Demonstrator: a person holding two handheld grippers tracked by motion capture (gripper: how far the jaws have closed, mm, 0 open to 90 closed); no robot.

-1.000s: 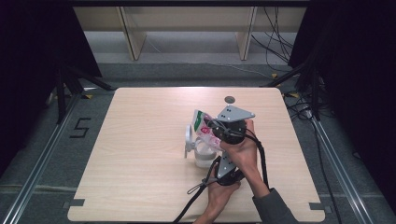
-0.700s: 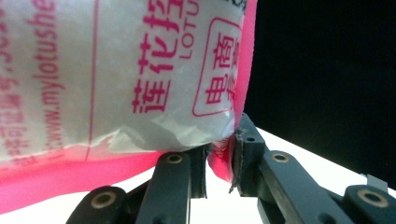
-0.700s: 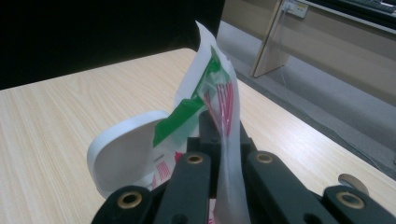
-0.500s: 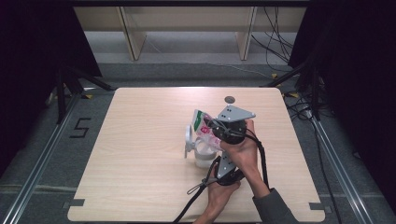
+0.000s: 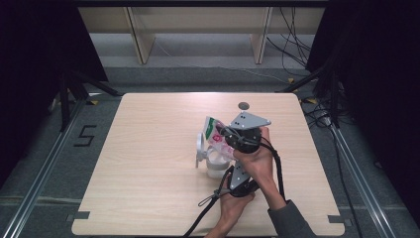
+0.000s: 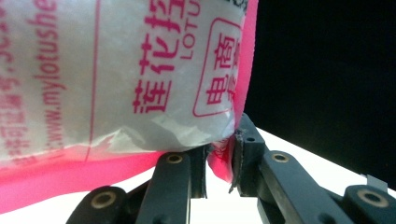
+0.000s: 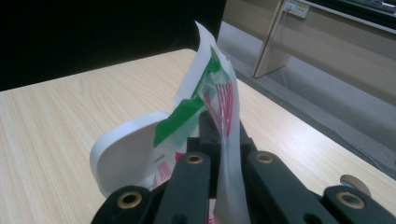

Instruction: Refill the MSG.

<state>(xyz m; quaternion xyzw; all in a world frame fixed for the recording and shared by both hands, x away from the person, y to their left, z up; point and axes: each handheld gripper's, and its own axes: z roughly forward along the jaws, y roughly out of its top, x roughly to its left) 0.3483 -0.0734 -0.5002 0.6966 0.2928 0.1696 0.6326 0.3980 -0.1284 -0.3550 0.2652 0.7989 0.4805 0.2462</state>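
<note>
Where grey floor rings the wooden table [image 5: 148,163], both tongs [image 5: 225,144] clamped on the packet [image 5: 214,130].

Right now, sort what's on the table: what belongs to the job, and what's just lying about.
In the job:
- packet, pinched by both grippers
- white cup under it
- left gripper
- right gripper

Lying about:
- small dark disc near the table's far edge
</note>
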